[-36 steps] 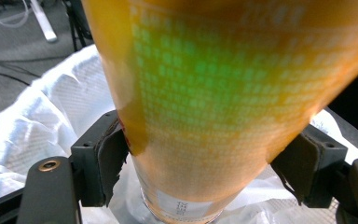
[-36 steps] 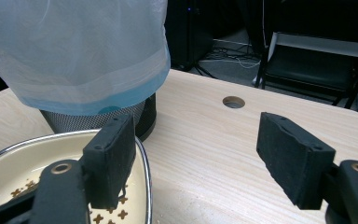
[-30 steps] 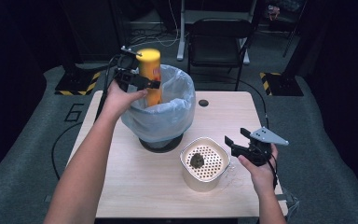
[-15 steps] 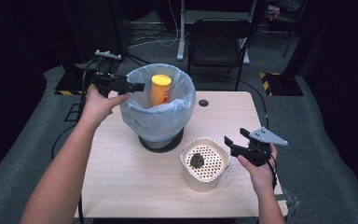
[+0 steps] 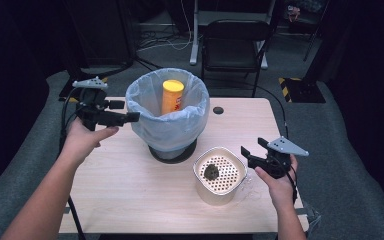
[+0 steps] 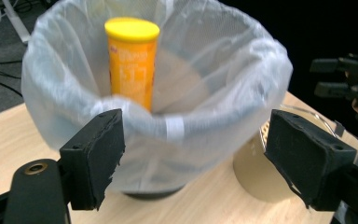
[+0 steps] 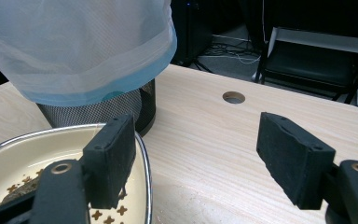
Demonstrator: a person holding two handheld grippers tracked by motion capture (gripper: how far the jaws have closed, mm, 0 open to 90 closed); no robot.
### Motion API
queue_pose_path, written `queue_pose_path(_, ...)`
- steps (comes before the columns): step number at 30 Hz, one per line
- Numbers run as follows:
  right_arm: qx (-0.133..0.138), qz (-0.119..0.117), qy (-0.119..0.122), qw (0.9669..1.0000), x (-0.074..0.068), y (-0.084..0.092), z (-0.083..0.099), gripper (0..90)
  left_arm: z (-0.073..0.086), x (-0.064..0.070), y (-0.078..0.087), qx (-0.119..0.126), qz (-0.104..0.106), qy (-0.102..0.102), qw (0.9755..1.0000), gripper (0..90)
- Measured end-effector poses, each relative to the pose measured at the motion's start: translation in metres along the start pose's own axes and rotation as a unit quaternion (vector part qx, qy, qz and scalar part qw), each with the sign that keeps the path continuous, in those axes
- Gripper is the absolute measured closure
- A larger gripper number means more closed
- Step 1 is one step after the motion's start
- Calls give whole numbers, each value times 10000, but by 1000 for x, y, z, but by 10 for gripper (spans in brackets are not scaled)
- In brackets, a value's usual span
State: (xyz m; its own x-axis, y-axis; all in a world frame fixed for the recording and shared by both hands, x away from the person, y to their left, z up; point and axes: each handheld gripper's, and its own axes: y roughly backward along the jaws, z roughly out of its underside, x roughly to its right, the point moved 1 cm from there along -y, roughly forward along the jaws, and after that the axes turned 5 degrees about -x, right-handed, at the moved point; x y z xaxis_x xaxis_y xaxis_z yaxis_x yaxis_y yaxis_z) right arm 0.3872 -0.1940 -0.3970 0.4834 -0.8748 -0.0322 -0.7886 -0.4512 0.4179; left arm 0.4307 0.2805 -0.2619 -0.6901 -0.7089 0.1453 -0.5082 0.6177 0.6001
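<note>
A yellow can [image 5: 172, 96] with a yellow lid stands upright inside the bin lined with a white bag [image 5: 145, 125]; the left gripper view looks straight at the can [image 6: 131, 60] and the bin [image 6: 242, 93]. My left gripper [image 5: 132, 118] hovers just left of the bin's rim and points at it. Its jaws have just been closing, with nothing between them [image 6: 200, 154]. My right gripper [image 5: 252, 149] stands open beside the right side of a cream perforated bowl [image 5: 200, 187], apart from it. A dark lump [image 5: 211, 172] lies in the bowl.
The bowl's rim [image 7: 51, 140] lies close to the right gripper's [image 7: 205, 158] left jaw. A cable hole [image 5: 218, 110] sits in the tabletop behind the bin. A black chair [image 5: 235, 45] stands beyond the table's far edge.
The can left my left gripper and now stands in the bin. The left hand drew back leftward from above the bin. The right hand kept still.
</note>
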Motion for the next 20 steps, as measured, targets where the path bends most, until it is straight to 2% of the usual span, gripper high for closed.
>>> queue_pose_path(6, -45, 0, 83, 10000, -1, -2, 2, 278, 36, -7, 2, 66, -82, 77, 9999, 213)
queue_pose_path(10, -98, 31, 83, 9999, 1, -3, 4, 282, 60, -14, -1, 175, -1, 199, 9996, 211)
queue_pose_path(15, -131, 79, 33, 9999, 5, -3, 7, 283, 94, -23, -12, 242, -157, 318, 9991, 202)
queue_pose_path(18, -165, 126, 21, 9998, 9, -5, 10, 283, 114, -28, -21, 316, -329, 369, 9983, 169)
queue_pose_path(20, -185, 183, -10, 9997, 13, -6, 13, 283, 131, -34, -28, 251, -446, 360, 9980, 152)
